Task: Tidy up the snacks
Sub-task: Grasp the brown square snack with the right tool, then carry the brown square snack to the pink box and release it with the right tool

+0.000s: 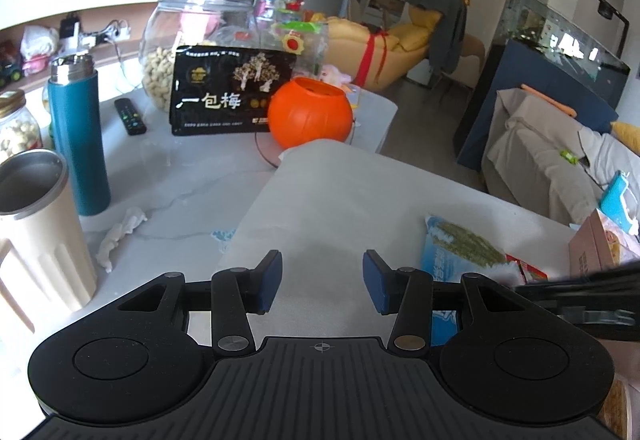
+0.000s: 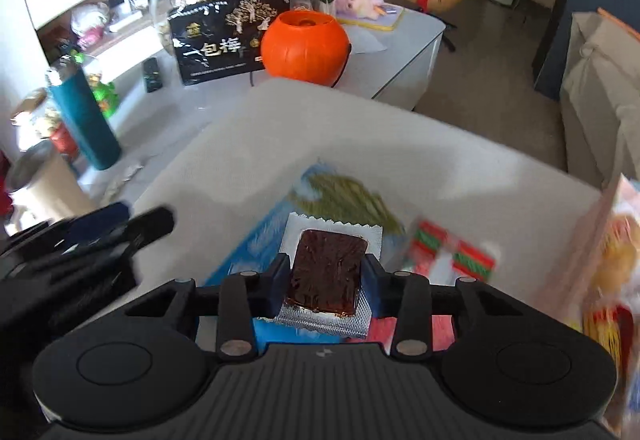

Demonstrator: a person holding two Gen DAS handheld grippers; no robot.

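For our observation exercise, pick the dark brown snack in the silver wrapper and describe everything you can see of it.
The snack is a flat, glossy, dark brown rectangular slab sealed in a silvery foil wrapper with a zigzag top edge. It lies roughly flat, its long side pointing away from the camera, above a blue packet. The right gripper is shut on it, blue fingers pressing both long sides.

Matte black ribbed left claw (image 1: 322,286) and right claw (image 2: 326,280), blue pads, silver pivot screws.
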